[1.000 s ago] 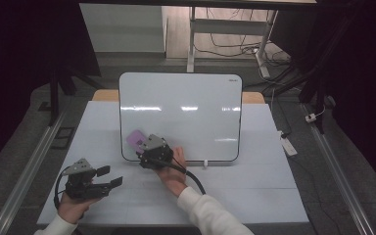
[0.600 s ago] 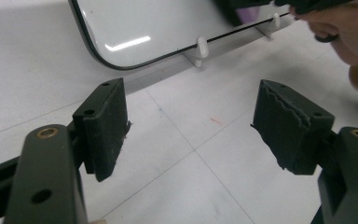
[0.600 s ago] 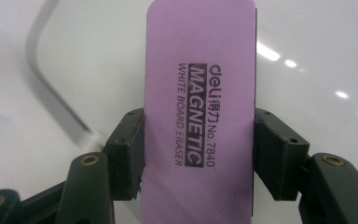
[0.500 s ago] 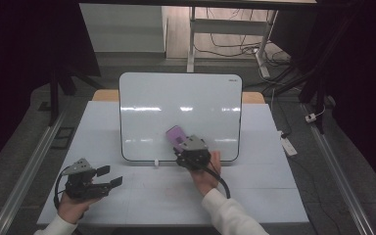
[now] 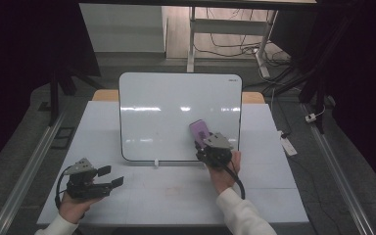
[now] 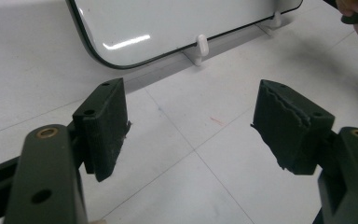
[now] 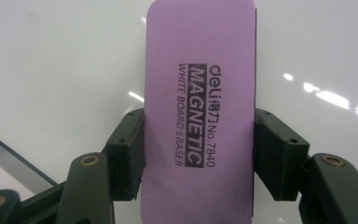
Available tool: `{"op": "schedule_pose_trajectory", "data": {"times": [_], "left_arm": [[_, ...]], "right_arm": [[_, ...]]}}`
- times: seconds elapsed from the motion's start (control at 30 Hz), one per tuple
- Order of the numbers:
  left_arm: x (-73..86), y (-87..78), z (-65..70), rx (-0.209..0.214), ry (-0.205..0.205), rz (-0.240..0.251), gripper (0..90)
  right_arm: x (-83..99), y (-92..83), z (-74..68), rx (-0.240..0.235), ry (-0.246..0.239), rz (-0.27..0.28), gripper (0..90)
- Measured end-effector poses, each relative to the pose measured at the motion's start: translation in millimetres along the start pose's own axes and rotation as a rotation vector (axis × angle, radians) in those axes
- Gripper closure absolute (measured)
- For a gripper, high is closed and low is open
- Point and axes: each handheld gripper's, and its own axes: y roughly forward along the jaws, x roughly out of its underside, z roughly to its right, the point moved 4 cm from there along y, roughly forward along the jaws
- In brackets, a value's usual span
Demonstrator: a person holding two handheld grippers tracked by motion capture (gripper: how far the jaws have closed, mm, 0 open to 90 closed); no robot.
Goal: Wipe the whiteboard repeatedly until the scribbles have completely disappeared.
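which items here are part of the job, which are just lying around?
In play:
- purple eraser, clamped in the right gripper
- whiteboard, which the eraser is against

Bystanders:
- left gripper, open, empty, resting on the table
- power strip off the table's right edge
- floor cables behind

The whiteboard (image 5: 176, 115) at the centre of the high view has a glossy white face that mirrors ceiling lights, edged by a thin dark rim, with small white plastic feet (image 6: 201, 45). The table (image 5: 103, 122) under it is matt white, faintly scuffed, crossed by fine seams. The eraser (image 7: 200, 107) is smooth matt purple plastic with black printed lettering. The left gripper (image 6: 191, 126) looks like dark matt plastic; its pads (image 6: 284, 126) are rough, ragged-edged rubber, and brass-coloured metal rivets (image 6: 47, 132) sit in its arms.
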Motion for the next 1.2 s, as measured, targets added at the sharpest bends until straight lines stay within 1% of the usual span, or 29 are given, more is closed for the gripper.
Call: {"op": "schedule_pose_trajectory", "data": {"times": [0.07,0.1,0.17,0.2,0.23,0.3,0.33,0.37,0.43,0.5,0.53,0.6,0.7,0.77,0.87,1.0,1.1,1.13,1.2], "left_arm": [[0.1,0.2,-0.2,-0.001,-0.002,0.0,26.9],[0.1,0.3,-0.2,-0.002,-0.002,-0.001,26.9],[0.1,0.1,0.2,-0.002,0.0,-0.001,26.9],[0.0,0.1,0.2,-0.002,0.001,0.0,26.9],[0.0,0.1,0.2,-0.001,0.001,-0.001,26.9],[0.3,0.0,-0.1,-0.001,0.001,-0.001,26.9],[0.4,-0.1,-0.3,-0.001,0.0,-0.001,26.9],[0.5,-0.3,-0.6,-0.001,-0.002,0.0,26.9],[0.4,-0.3,-1.1,-0.001,-0.002,0.0,26.9],[0.3,-0.2,-0.9,0.0,-0.002,0.0,26.9],[0.2,-0.3,-0.8,0.001,-0.002,0.0,26.9],[0.0,-0.7,-0.5,0.0,-0.003,0.002,26.9],[-0.2,-0.7,-0.7,0.001,-0.003,0.002,26.9],[-0.3,-0.4,-1.0,0.0,-0.004,0.002,26.9],[-0.5,-0.1,-0.2,0.002,-0.001,0.001,26.9],[-0.9,1.1,0.8,0.002,0.0,-0.002,26.9],[-1.6,2.4,1.4,0.003,0.001,-0.002,26.9],[-1.8,2.9,1.5,0.002,0.0,-0.003,26.9],[-2.3,4.1,1.9,0.005,0.0,-0.005,26.9]], "right_arm": [[-9.6,8.4,-15.0,-0.027,-0.022,0.009,40.4],[-16.0,13.9,-25.4,-0.044,-0.035,0.014,40.4],[-28.6,25.1,-49.1,-0.09,-0.062,0.02,40.4],[-35.6,32.2,-65.3,-0.115,-0.083,0.021,40.4],[-40.2,37.6,-78.2,-0.138,-0.098,0.021,40.4],[-46.6,46.5,-101.0,-0.167,-0.141,0.02,40.4],[-48.6,49.9,-110.7,-0.179,-0.153,0.021,40.4],[-49.7,52.6,-118.8,-0.191,-0.157,0.02,40.4],[-49.8,56.1,-130.5,-0.212,-0.168,0.024,40.4],[-48.1,56.1,-134.4,-0.224,-0.186,0.017,40.4],[-47.4,55.3,-133.5,-0.234,-0.187,0.014,40.4],[-46.0,52.1,-125.8,-0.245,-0.159,-0.005,40.3],[-42.1,44.2,-103.5,-0.21,-0.142,-0.006,40.3],[-36.7,37.1,-84.4,-0.186,-0.114,-0.007,40.4],[-25.7,24.5,-55.8,-0.141,-0.078,-0.015,40.3],[-9.1,8.9,-22.6,-0.081,-0.034,-0.02,40.3],[1.2,-0.6,-3.4,-0.054,0.002,-0.027,40.3],[3.9,-3.2,1.3,-0.05,0.016,-0.029,40.3],[7.2,-6.8,8.3,-0.059,0.047,-0.027,40.3]]}}
